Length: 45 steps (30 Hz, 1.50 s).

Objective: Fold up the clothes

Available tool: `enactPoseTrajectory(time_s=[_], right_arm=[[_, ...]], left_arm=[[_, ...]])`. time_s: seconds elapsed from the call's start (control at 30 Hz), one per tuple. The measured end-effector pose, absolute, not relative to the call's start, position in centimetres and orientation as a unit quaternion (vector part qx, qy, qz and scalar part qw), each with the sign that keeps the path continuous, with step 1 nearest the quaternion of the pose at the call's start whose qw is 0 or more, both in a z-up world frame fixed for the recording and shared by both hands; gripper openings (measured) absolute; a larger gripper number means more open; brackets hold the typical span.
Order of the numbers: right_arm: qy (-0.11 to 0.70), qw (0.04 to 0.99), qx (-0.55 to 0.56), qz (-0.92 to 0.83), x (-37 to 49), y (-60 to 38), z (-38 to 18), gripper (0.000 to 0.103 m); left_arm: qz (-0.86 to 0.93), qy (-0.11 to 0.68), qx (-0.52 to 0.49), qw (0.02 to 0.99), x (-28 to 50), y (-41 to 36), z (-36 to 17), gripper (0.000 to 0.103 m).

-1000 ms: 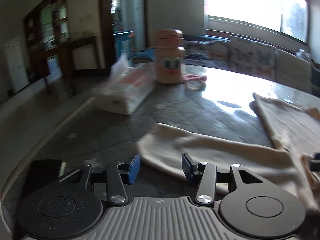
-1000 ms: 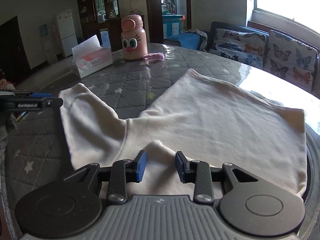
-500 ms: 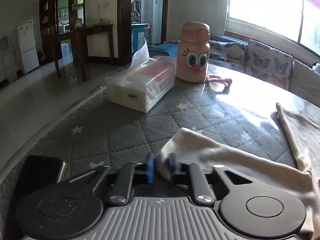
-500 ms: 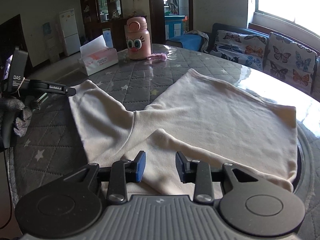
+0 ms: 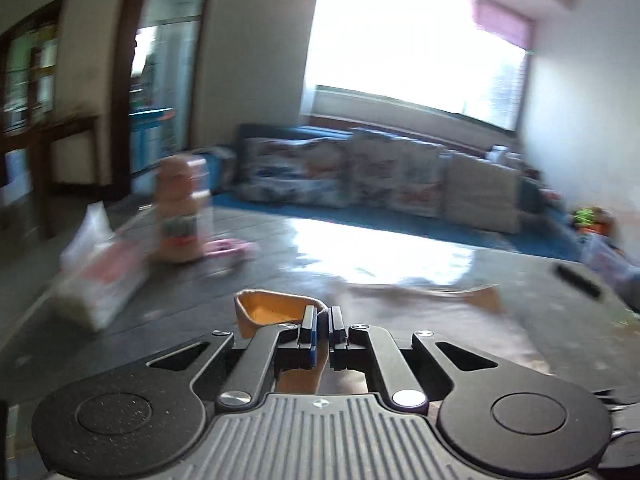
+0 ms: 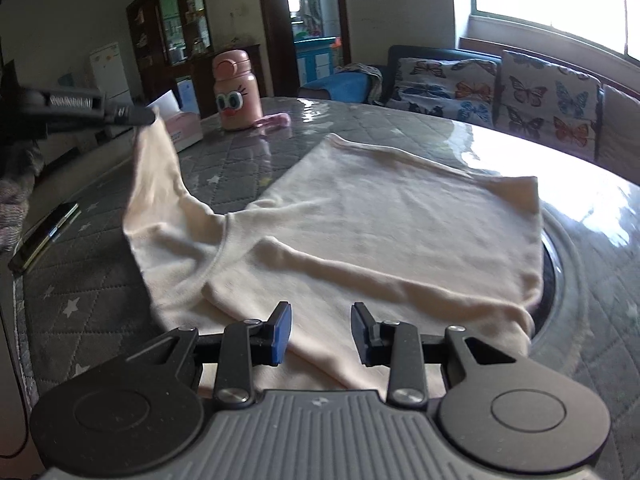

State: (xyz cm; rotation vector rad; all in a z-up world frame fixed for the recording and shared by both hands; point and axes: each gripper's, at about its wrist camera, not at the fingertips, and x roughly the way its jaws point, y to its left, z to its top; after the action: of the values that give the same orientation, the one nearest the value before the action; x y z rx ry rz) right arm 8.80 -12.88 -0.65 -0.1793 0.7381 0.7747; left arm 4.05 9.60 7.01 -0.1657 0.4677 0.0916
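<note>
The left tongs point(image 5: 322, 320) are pinching the cream garment's point(image 6: 380, 216) sleeve cuff point(image 5: 276, 310), blurred close-up there, while the right view is showing the right tongs point(image 6: 320, 330) parted over the spread body.

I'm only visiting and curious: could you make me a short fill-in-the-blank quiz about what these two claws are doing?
1. The left claw is shut on the cream shirt's ____.
2. The right claw is ____, holding nothing.
3. The pink bottle stands ____ on the table.

Missing words: sleeve; open; upright
</note>
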Motion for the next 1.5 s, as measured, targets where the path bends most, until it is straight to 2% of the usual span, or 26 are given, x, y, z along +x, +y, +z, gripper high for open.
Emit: enactPoseTrajectory(time_s=[0.27, 0.5, 0.6, 0.67, 0.8, 0.87, 1.07, 1.17, 1.2, 1.23, 1.3, 1.5], right_arm=[[0.352, 0.863, -0.06, 0.358, 8.8, -15.5, -0.8, 0.033], [0.363, 0.862, -0.043, 0.353, 9.0, -16.8, -1.4, 0.033], [0.366, 0.86, -0.042, 0.353, 8.9, -17.0, -1.7, 0.033], [0.368, 0.859, -0.042, 0.354, 8.9, -17.1, -1.7, 0.033], [0.371, 0.857, -0.037, 0.356, 8.9, -17.3, -1.6, 0.035], [0.378, 0.854, -0.026, 0.356, 9.1, -17.5, -1.6, 0.036], [0.4, 0.846, 0.01, 0.354, 9.9, -17.9, -1.8, 0.036], [0.406, 0.846, 0.015, 0.347, 10.2, -17.7, -1.8, 0.032], [0.407, 0.846, 0.016, 0.344, 10.3, -17.6, -1.8, 0.028], [0.408, 0.846, 0.015, 0.342, 10.4, -17.6, -1.8, 0.019], [0.407, 0.85, 0.01, 0.336, 10.4, -17.4, -1.5, 0.01], [0.368, 0.868, -0.013, 0.334, 10.2, -16.9, 1.1, 0.005]], left_arm=[[-0.075, 0.251, -0.064, 0.963, 6.8, 1.3, 6.2, 0.006], [-0.135, 0.302, -0.049, 0.942, 8.1, -3.0, 3.6, 0.009], [-0.145, 0.305, -0.046, 0.94, 7.5, -2.8, 3.3, 0.018], [-0.14, 0.297, -0.044, 0.943, 6.7, -1.8, 3.5, 0.038], [-0.097, 0.289, -0.03, 0.952, 5.6, 1.8, 3.7, 0.043], [-0.074, 0.294, -0.022, 0.953, 4.9, 3.7, 3.4, 0.049], [-0.035, 0.324, -0.003, 0.945, 2.2, 6.9, 1.1, 0.054], [-0.024, 0.339, 0.008, 0.94, 1.0, 7.9, -0.1, 0.056], [-0.02, 0.344, 0.011, 0.939, 0.5, 8.2, -0.5, 0.056], [-0.019, 0.347, 0.014, 0.937, 0.2, 8.3, -0.9, 0.057], [-0.021, 0.349, 0.019, 0.937, 0.0, 8.1, -1.2, 0.058], [-0.022, 0.35, 0.028, 0.936, 0.3, 7.3, -2.0, 0.058]])
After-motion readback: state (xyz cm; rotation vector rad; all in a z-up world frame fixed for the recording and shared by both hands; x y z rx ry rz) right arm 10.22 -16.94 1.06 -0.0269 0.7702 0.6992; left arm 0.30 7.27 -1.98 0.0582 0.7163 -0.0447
